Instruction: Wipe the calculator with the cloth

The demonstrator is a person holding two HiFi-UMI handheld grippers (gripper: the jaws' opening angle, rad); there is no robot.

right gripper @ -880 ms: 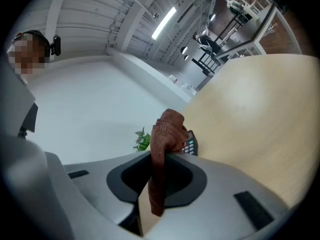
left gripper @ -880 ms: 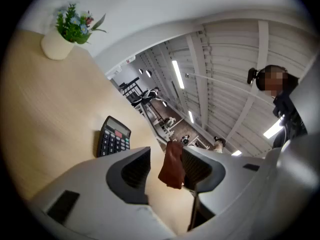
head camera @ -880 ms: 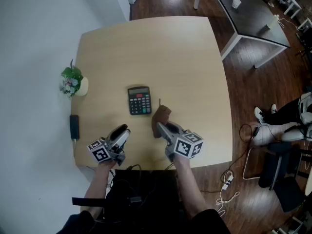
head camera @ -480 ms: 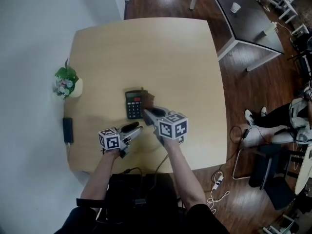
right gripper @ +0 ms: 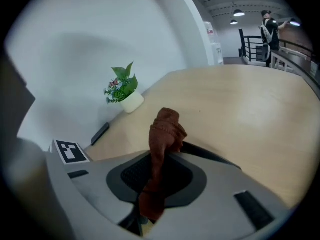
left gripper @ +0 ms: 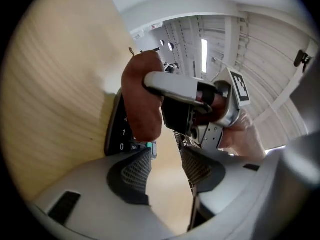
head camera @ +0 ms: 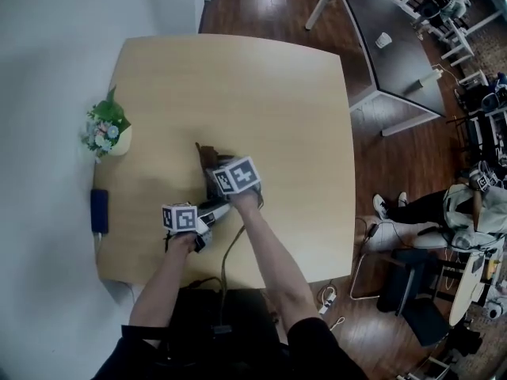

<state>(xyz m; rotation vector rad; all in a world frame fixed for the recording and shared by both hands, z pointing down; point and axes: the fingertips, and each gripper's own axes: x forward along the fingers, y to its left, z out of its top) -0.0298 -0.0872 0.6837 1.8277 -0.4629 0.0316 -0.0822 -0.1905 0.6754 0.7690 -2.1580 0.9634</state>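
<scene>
Right tongs point(right gripper: 166, 158): clamped on the cloth point(right gripper: 164, 126). It's pinched between the pads, with a bunched wad sticking out past the tips.

Left tongs point(left gripper: 167, 156): jaws apart, nothing between them, only bare surface point(head camera: 261, 93) showing through the gap.

Key relation: in the left gripper view the wad is down on the calculator point(left gripper: 116, 134), covering the right part of the key face. Only the left columns of keys and the near bottom row are uncovered. So the calculator sits directly under the right tongs' tips, not off to one side. In the head view it's almost fully hidden by the right tongs and the cloth.

Long axis: as seen from the left tongs it runs away from them, roughly along their pointing direction, near end toward the person. My read is that the wipe stroke should run along that axis, far end to near end or back.

Nearer hand: the right one is already on it. The left tongs sit just short of the calculator's near end, left jaw tip beside the near corner. Can't tell if it touches.

Risk, as I judge it: the calculator isn't gripped, so a stroke toward the person may slide it.
</scene>
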